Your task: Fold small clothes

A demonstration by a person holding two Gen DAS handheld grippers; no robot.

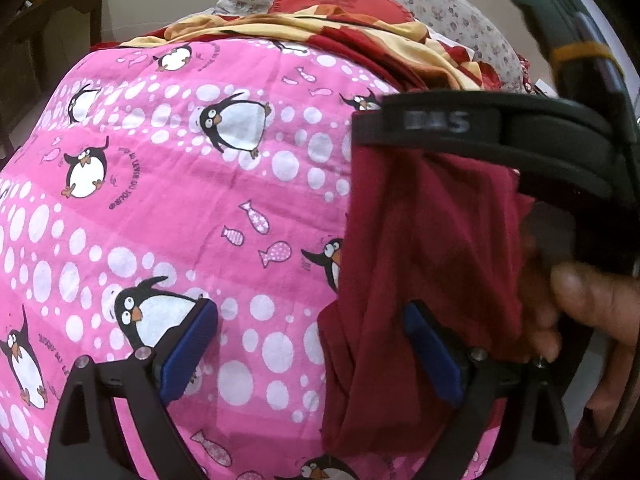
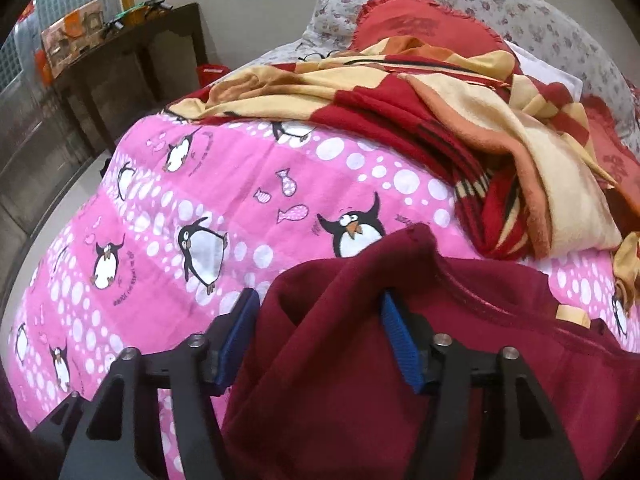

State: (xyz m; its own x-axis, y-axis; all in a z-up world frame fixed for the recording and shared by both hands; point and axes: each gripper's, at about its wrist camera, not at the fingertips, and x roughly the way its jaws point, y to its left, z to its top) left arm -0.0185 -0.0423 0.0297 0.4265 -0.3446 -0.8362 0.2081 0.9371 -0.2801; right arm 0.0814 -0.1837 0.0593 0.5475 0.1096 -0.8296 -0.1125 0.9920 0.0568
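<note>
Our left gripper [image 1: 312,344] and right gripper [image 2: 320,336] spread wide around the maroon garment [image 2: 360,360]; a crumpled blanket [image 2: 460,120] crowds the bed [image 2: 200,184] beyond.

One maroon garment [image 2: 360,360] is showing, and two grippers are sharing the scene: the left gripper [image 1: 312,344] and the right gripper [image 2: 320,336], each showing two blue pads. One pink penguin bedsheet [image 2: 208,184] is spreading underneath, one red-and-cream blanket [image 2: 460,120] is bunching behind, one red frilled cushion [image 2: 420,24] is peeking out, and one dark wooden table [image 2: 132,52] is standing off left.
</note>
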